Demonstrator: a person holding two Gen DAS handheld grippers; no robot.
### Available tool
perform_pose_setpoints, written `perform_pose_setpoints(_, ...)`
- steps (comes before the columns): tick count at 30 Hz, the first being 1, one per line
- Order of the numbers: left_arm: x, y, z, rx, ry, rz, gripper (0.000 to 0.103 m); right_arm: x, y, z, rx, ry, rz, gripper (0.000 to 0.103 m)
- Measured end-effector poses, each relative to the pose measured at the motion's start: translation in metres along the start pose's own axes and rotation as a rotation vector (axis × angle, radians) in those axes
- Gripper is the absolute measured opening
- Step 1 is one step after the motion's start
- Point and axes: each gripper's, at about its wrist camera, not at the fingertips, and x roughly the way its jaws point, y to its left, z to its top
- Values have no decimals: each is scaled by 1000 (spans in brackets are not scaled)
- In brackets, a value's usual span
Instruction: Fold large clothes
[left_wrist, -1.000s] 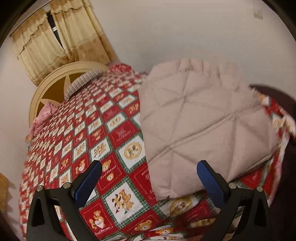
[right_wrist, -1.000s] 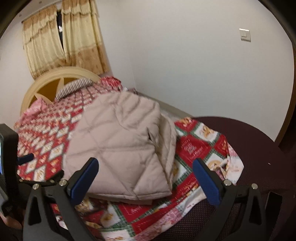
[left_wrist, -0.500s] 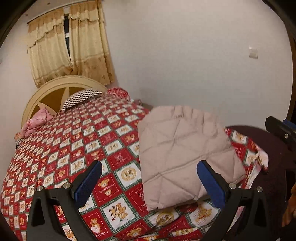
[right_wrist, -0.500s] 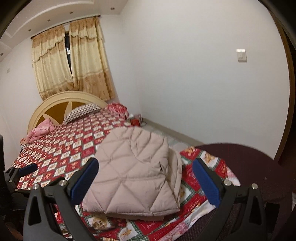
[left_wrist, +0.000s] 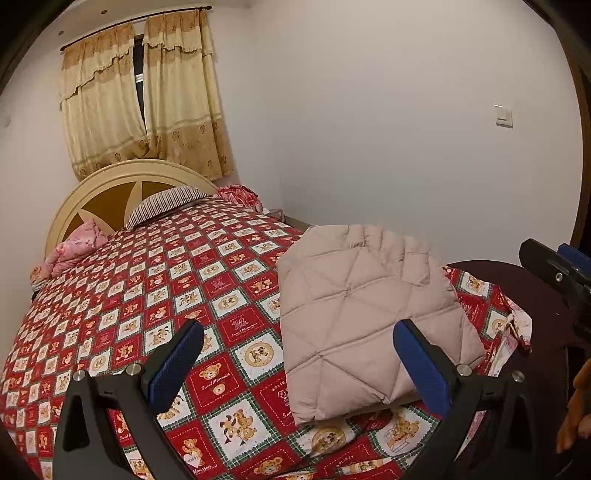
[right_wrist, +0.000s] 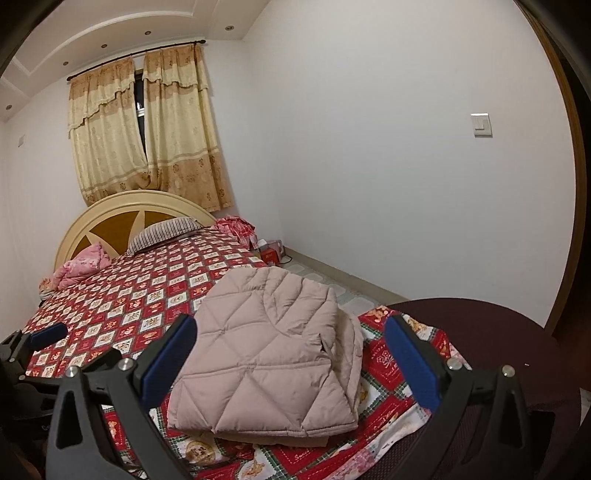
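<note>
Presently, item one: quilted jacket, pale pink-beige, padded, diamond stitching. Lies folded into a compact stacked rectangle at the foot corner of the bed, on the side nearest the wall, resting on the bear-print bedspread. Layers sit one on another with edges roughly matched; judged a finished fold, set near the corner where both hands could reach it.

Item two: left tongs, blue pads spread wide, holding nothing, held above and short of the jacket. Apart from the cloth, presumably so the stack is not disturbed.

Item three: right tongs, likewise wide and empty, clear of the jacket and framing it from the foot of the bed.

Item four: dark round chair seat just beside the bed corner, partly under the hanging bedspread.

Item five: striped pillow against the headboard, well apart from the jacket.
</note>
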Motion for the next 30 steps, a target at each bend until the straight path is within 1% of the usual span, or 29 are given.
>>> perform_pose_setpoints(30,4,6,-6,-2,14,19,102,3,2,-6,2,17,4,103)
